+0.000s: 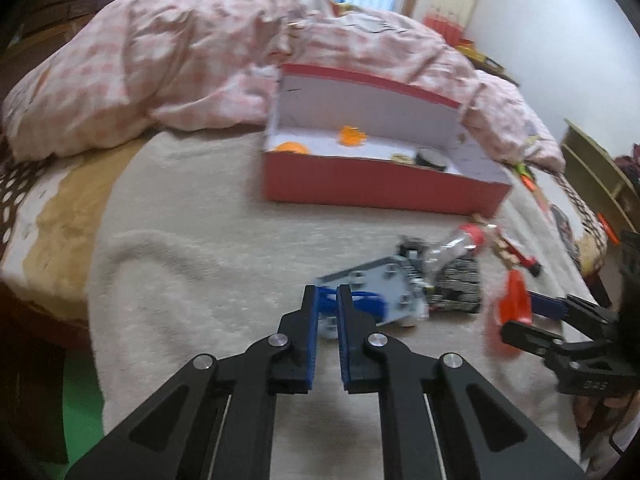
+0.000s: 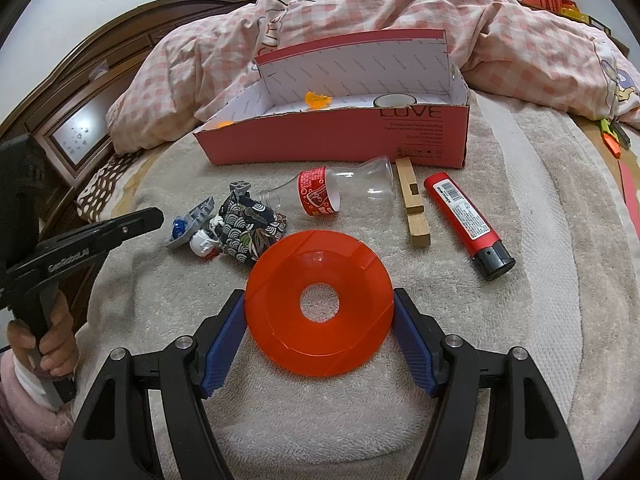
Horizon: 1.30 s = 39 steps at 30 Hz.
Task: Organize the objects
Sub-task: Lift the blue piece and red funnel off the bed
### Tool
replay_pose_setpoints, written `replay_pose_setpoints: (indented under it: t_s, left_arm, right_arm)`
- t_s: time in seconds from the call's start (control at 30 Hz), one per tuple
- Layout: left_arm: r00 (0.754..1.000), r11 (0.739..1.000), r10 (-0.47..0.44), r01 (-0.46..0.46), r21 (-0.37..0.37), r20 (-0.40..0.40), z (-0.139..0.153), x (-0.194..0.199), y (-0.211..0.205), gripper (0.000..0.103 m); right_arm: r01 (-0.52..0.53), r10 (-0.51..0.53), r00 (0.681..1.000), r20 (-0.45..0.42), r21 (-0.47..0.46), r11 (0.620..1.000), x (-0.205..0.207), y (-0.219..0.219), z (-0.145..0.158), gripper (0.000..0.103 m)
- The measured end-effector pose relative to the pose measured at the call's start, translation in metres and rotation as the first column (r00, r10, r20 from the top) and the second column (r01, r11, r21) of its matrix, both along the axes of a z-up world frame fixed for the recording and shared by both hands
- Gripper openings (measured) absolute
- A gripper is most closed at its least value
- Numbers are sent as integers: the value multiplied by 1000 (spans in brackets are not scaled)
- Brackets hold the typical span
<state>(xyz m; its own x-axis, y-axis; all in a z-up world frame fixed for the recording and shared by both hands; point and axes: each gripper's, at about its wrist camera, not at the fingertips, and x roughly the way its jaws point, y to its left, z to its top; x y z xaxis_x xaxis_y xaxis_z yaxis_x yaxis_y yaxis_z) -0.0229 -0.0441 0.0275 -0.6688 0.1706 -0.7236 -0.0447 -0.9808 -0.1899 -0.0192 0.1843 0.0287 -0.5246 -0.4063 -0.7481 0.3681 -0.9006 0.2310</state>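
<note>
My right gripper (image 2: 320,316) is shut on an orange disc (image 2: 320,336) with a centre hole, held over the blanket; it also shows in the left wrist view (image 1: 514,304). My left gripper (image 1: 327,294) is nearly shut and empty, just short of a grey toy (image 1: 380,284). The red box (image 2: 332,140) stands open behind, with orange pieces (image 2: 318,100) and a tape roll (image 2: 394,101) inside. A clear bottle (image 2: 336,192), patterned pouch (image 2: 252,224), wooden clip (image 2: 414,204) and red lighter (image 2: 466,220) lie before it.
A pink checked quilt (image 2: 400,12) is heaped behind the box. A wooden headboard (image 2: 80,112) stands at the left. The left gripper and hand (image 2: 60,256) sit at the left in the right wrist view. An orange and green item (image 2: 610,136) lies far right.
</note>
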Motion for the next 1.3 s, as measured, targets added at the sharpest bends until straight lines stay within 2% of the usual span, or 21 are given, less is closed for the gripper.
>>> replay_pose_setpoints:
  t_s: [0.07, 0.13, 0.17, 0.2, 0.23, 0.27, 0.3, 0.4, 0.47, 0.53, 0.6, 0.63, 0.7, 0.83, 0.9, 1.17, 1.23, 1.3]
  left_arm:
    - [1000, 1000, -11, 11, 29, 13, -1, -1, -3, 8]
    - [999, 998, -43, 42, 39, 16, 1, 1, -1, 14]
    - [998, 998, -59, 58, 35, 17, 2, 1, 1, 24]
    - [997, 997, -75, 74, 24, 15, 4, 3, 5, 39]
    - [996, 996, -87, 87, 4, 9, 5, 5, 9, 47]
    - [996, 996, -91, 91, -17, -2, 6, 8, 13, 60]
    - [996, 995, -93, 92, -29, -8, 7, 9, 15, 67]
    - [992, 991, -125, 124, -52, -13, 8, 9, 25, 67]
    - [991, 986, -134, 134, -95, 9, 3, 5, 32, 68]
    - [993, 982, -104, 111, -154, 53, -8, -1, 34, 68]
    - [994, 987, -71, 82, -137, 78, -14, -5, 27, 67]
    - [995, 993, -55, 64, -102, 89, -15, -9, 20, 67]
    - [997, 996, -15, 22, -82, 81, -14, -13, 9, 65]
    - [998, 991, 59, -56, -121, 24, -3, -26, -7, 64]
    - [996, 989, 79, -75, -129, 28, -2, -37, -12, 64]
    - [997, 1000, -1, 1, 2, 83, 0, -43, 1, 64]
    - [996, 999, -20, 24, -43, 82, -3, -44, 13, 64]
    - [995, 993, -37, 47, -104, 92, -10, -48, 21, 49]
  right_arm:
    - [0, 0, 1000, 0, 0, 1000, 0, 0, 0, 72]
    - [0, 0, 1000, 0, 3, 1000, 0, 0, 0, 72]
    - [0, 0, 1000, 0, 3, 1000, -1, 0, 0, 72]
    - [-1, 1, 1000, 1, 4, 1000, -1, 0, 0, 72]
    - [-1, 1, 1000, 1, 3, 1000, -1, 0, 0, 72]
    - [0, 0, 1000, 1, 3, 1000, -1, 0, 0, 72]
    - [0, 0, 1000, 0, 3, 1000, -1, -1, 0, 72]
    - [0, 0, 1000, 0, 2, 1000, 0, -1, 0, 72]
    - [-2, 2, 1000, 1, -1, 1000, -1, 0, 0, 72]
    - [-3, 3, 1000, 3, -9, 1000, -1, 1, 0, 72]
    - [-5, 5, 1000, 4, -15, 1000, -2, 2, 0, 72]
    - [-6, 6, 1000, 4, -16, 1000, -2, 2, 0, 72]
    - [-8, 9, 1000, 3, -16, 1000, -3, 2, 0, 72]
    - [-12, 12, 1000, 0, -13, 1000, -3, 1, 0, 72]
    - [-13, 13, 1000, 0, -13, 1000, -4, 0, 0, 72]
    - [-14, 14, 1000, 1, -18, 1000, -4, 1, 0, 72]
    - [-16, 16, 1000, 1, -21, 1000, -4, 2, -1, 72]
    - [-18, 18, 1000, 1, -28, 999, -4, 2, -1, 72]
